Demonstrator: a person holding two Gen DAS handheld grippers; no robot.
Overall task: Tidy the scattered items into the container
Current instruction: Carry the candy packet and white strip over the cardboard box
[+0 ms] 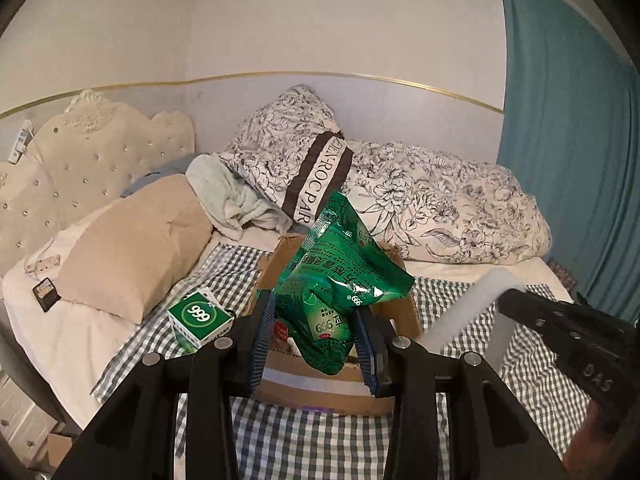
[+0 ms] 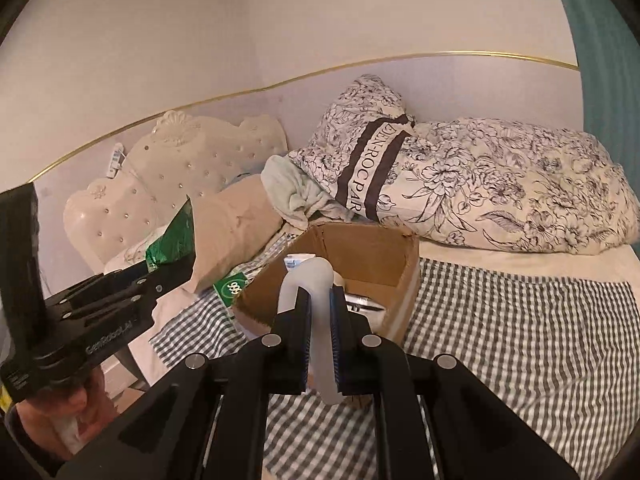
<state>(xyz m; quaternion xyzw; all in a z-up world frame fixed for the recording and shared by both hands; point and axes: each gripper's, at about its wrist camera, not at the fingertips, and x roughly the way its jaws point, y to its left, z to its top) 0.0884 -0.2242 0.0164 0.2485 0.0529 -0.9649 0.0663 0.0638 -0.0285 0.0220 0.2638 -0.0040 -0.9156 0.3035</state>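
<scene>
My left gripper [image 1: 316,320] is shut on a crinkled green "999" bag [image 1: 340,280], which hangs over the open cardboard box [image 1: 320,384] on the checked sheet. My right gripper [image 2: 320,300] is shut on a bent, translucent white foam strip [image 2: 316,280], just in front of the box [image 2: 372,248]. A small green "999" carton [image 1: 199,316] lies on the sheet left of the box. The box holds a white-and-blue pack [image 2: 298,260] and something silvery [image 2: 360,302]. The right wrist view shows the left gripper [image 2: 182,268] with the bag [image 2: 176,236] at the left.
The box stands on a bed with a checked sheet [image 2: 520,320]. Behind it lie a flowered duvet [image 2: 500,184], a beige pillow [image 1: 136,248] and a pale towel [image 1: 228,196]. A tufted headboard [image 1: 80,160] is at the left, a teal curtain [image 1: 568,140] at the right.
</scene>
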